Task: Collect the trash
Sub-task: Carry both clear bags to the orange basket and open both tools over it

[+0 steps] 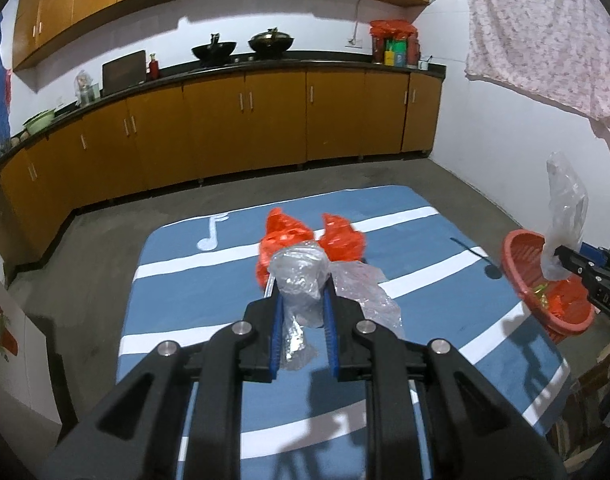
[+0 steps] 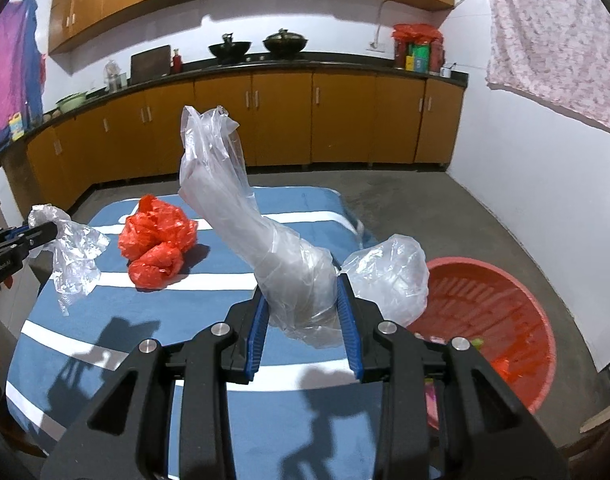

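Observation:
My left gripper point(image 1: 301, 300) is shut on a crumpled clear plastic bag point(image 1: 299, 276) and holds it above the blue striped table point(image 1: 185, 280). It shows at the left of the right wrist view point(image 2: 51, 232) with the bag point(image 2: 75, 256) hanging from it. My right gripper point(image 2: 303, 300) is shut on a long clear plastic bag point(image 2: 241, 216) that stands up from the jaws. In the left wrist view it point(image 1: 561, 256) holds that bag point(image 1: 565, 208) over the red basket point(image 1: 521, 252). Crumpled red plastic bags point(image 2: 157, 236) lie on the table, also in the left wrist view point(image 1: 337, 236).
The red basket point(image 2: 505, 304) stands by the table's right edge with some trash in it. Orange kitchen cabinets point(image 1: 245, 120) line the far wall across a concrete floor. A floral cloth point(image 2: 553, 40) hangs at the right.

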